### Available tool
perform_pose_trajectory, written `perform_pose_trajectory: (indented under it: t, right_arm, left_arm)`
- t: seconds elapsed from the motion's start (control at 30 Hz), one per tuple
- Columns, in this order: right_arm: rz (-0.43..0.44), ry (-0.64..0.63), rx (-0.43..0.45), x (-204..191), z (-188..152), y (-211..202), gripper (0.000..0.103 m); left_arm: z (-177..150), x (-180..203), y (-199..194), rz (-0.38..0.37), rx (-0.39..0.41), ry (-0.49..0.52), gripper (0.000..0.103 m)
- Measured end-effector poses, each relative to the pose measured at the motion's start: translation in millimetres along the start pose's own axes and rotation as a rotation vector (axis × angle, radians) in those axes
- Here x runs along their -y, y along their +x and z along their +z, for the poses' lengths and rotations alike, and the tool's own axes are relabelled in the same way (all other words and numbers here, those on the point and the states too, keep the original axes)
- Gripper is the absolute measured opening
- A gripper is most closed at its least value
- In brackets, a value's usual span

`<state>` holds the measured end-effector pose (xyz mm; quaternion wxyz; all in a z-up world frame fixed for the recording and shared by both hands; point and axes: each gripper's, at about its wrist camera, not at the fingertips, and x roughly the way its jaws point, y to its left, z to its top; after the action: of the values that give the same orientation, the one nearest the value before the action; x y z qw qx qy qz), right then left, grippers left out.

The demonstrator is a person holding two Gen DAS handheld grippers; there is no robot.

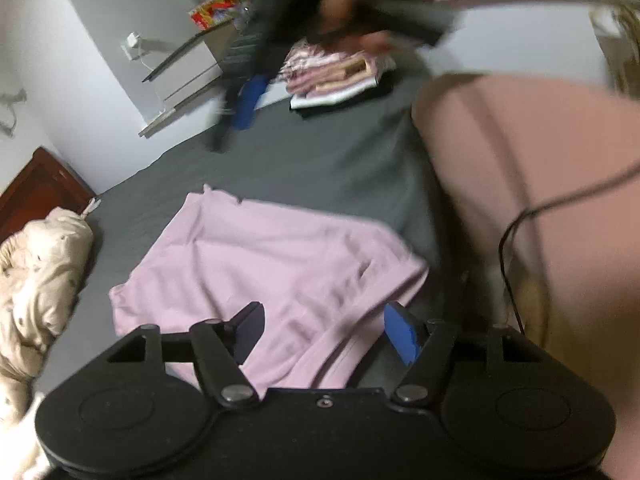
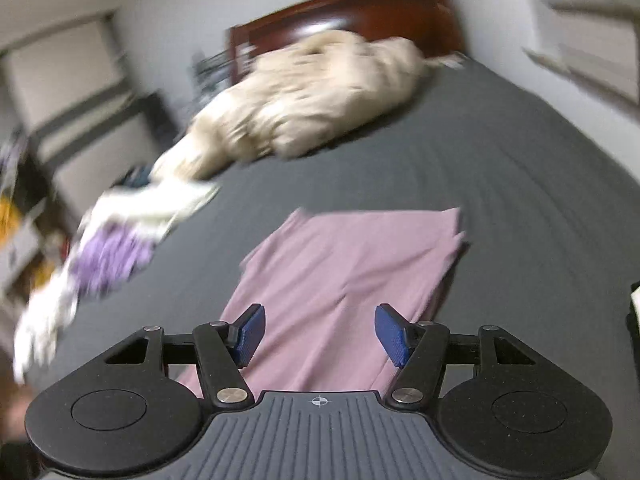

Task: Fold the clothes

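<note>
A pink garment [image 1: 276, 272] lies partly folded on the grey bed sheet [image 1: 320, 168]; it also shows in the right wrist view [image 2: 344, 280]. My left gripper [image 1: 326, 330] is open and empty just above the garment's near edge. My right gripper [image 2: 320, 334] is open and empty above the garment's near end. The right gripper also appears blurred in the left wrist view [image 1: 240, 108], held up over the far side of the bed.
A stack of folded clothes [image 1: 336, 76] sits at the far side of the bed. A beige duvet [image 2: 312, 96] lies by the wooden headboard [image 2: 352, 12]. A loose pile of white and purple clothes [image 2: 112, 248] lies at the bed's edge. The person's pink-clad leg [image 1: 528, 184] is at right.
</note>
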<state>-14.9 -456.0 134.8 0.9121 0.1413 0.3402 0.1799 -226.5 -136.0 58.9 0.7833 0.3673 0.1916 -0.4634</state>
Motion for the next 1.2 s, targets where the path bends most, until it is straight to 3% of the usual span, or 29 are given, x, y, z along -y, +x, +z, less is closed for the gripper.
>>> perform_pose_trajectory:
  t: [0.07,0.13,0.33,0.53,0.63,0.77,0.8,0.9,1.03,1.2]
  right_arm:
    - [-0.022,0.082,-0.02,25.0,26.1,24.1,0.059]
    - [-0.066,0.126,-0.05,44.9,47.9,50.9,0.042]
    - [-0.166,0.26,-0.151,84.6,80.8,122.6,0.041]
    - [-0.245,0.249,-0.193,95.5,85.8,166.1,0.041]
    - [-0.271,0.244,-0.205,103.5,81.6,177.4,0.039]
    - [-0.305,0.233,-0.197,112.1,77.2,189.2,0.026]
    - [-0.304,0.23,-0.189,115.0,74.3,185.7,0.017]
    - [-0.275,0.243,-0.189,119.6,75.2,185.4,0.007]
    - [-0.242,0.212,-0.168,116.4,86.3,180.9,0.003]
    - [-0.201,0.159,-0.126,105.0,115.2,179.1,0.003]
  left_arm:
    - [3.7,9.4,8.3,-0.005,0.008,-0.026,0.065]
    - [6.8,19.1,16.9,0.004,0.007,-0.042,0.065]
    - [15.2,32.5,37.1,0.035,0.007,-0.066,0.065]
    - [20.1,37.2,51.2,0.028,0.016,-0.06,0.065]
    - [21.8,37.1,52.4,0.019,0.023,-0.081,0.065]
    - [23.4,36.5,53.5,0.0,0.03,-0.11,0.065]
    - [23.5,36.4,53.5,-0.007,0.031,-0.118,0.065]
    - [23.5,36.2,54.1,-0.023,0.031,-0.131,0.065]
    - [22.7,30.9,54.2,-0.022,0.027,-0.159,0.065]
    - [20.9,8.8,50.1,-0.018,0.033,-0.281,0.066]
